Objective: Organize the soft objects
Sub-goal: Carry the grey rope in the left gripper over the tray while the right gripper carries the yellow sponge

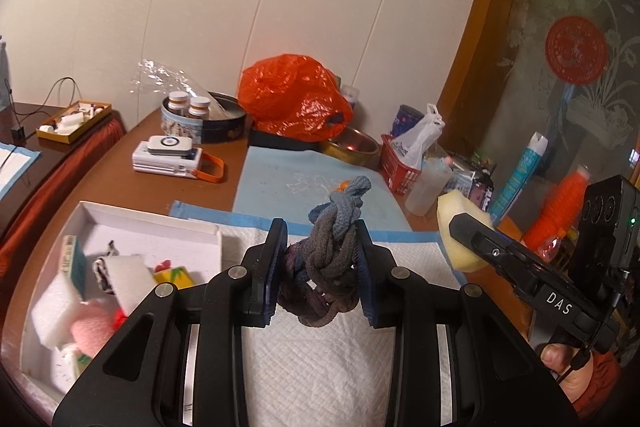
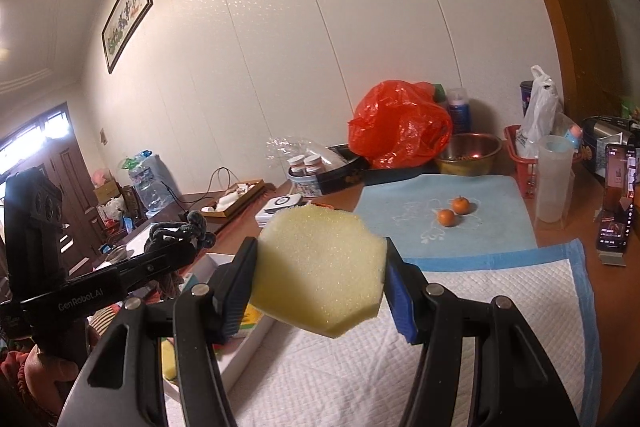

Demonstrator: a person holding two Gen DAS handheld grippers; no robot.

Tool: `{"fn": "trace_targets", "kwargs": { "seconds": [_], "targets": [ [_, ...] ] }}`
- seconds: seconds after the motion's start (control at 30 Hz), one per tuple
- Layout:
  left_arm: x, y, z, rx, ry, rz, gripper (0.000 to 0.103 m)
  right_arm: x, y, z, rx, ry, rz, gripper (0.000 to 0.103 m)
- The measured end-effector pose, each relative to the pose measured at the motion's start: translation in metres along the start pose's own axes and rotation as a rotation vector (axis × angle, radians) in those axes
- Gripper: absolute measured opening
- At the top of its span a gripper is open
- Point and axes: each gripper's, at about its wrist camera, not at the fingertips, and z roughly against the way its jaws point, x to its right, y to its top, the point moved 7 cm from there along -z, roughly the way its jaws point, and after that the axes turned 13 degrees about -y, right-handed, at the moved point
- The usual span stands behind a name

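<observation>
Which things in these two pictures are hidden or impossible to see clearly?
- White box: near part hidden by the left gripper in the left wrist view.
- Metal bowl: contents too small, right wrist view.
- Phone: screen unreadable, near the right edge.
- Yellow sponge: covers the table behind it.

The white box (image 1: pixel 120 223) runs out past the left wrist view's lower left edge, and the gripper body covers its near right corner. The lower loops of the knotted cord bundle (image 1: pixel 332 259) hide behind the blue fingers (image 1: pixel 276 267). In the right wrist view, the yellow sponge (image 2: pixel 320 271) blocks the desk (image 2: pixel 560 231) behind it, and the framed picture's (image 2: pixel 128 13) lettering is too small to read.
</observation>
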Motion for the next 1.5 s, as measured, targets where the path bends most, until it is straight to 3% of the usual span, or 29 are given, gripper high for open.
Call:
{"fn": "trace_targets", "kwargs": {
  "seconds": [0.47,1.2,1.5],
  "targets": [
    [-0.034,0.004,0.043,0.053,0.043,0.034,0.032,-0.038,-0.003,-0.007,0.0,0.04,0.025,0.059],
    [-0.07,0.004,0.075,0.076,0.084,0.067,0.032,-0.085,-0.009,-0.015,-0.017,0.095,0.058,0.059],
    [-0.098,0.006,0.092,0.094,0.134,0.098,0.032,-0.1,-0.012,-0.024,-0.034,0.112,0.061,0.059]
  ]
}}
